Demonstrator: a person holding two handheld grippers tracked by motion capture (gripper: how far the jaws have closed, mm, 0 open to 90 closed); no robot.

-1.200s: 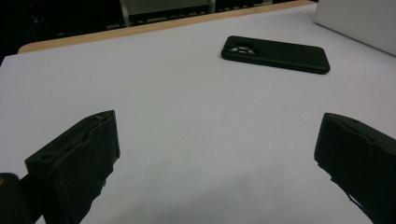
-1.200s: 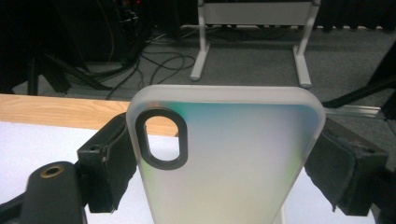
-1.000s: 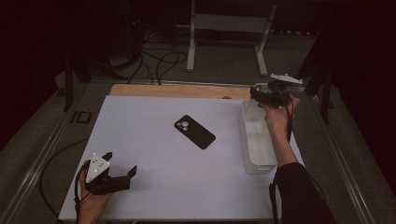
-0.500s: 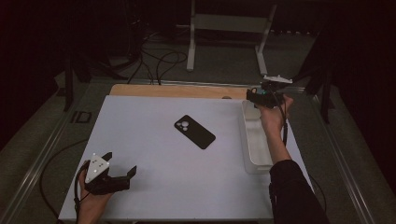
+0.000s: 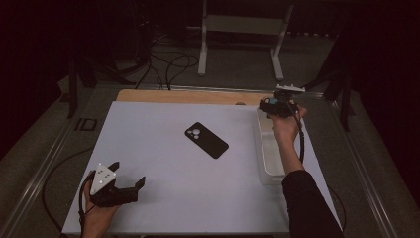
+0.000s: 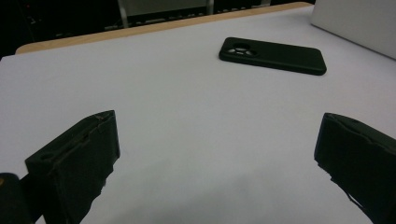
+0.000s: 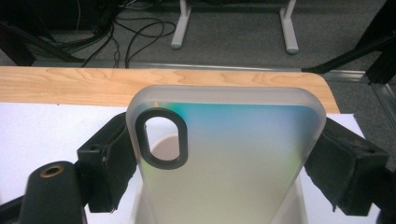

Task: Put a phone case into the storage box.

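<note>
Two fingers of the right gripper (image 7: 224, 158) clamp a frosted case (image 7: 229, 154), its lower end cut off.

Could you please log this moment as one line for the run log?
right gripper: shut on translucent phone case, above clear bin | left gripper: open, empty | black phone: flat on table

Frosted translucent plastic phone case (image 7: 224, 154), iridescent sheen; matt black phone (image 5: 206, 140); wood-grain table edge (image 7: 93, 84).
</note>
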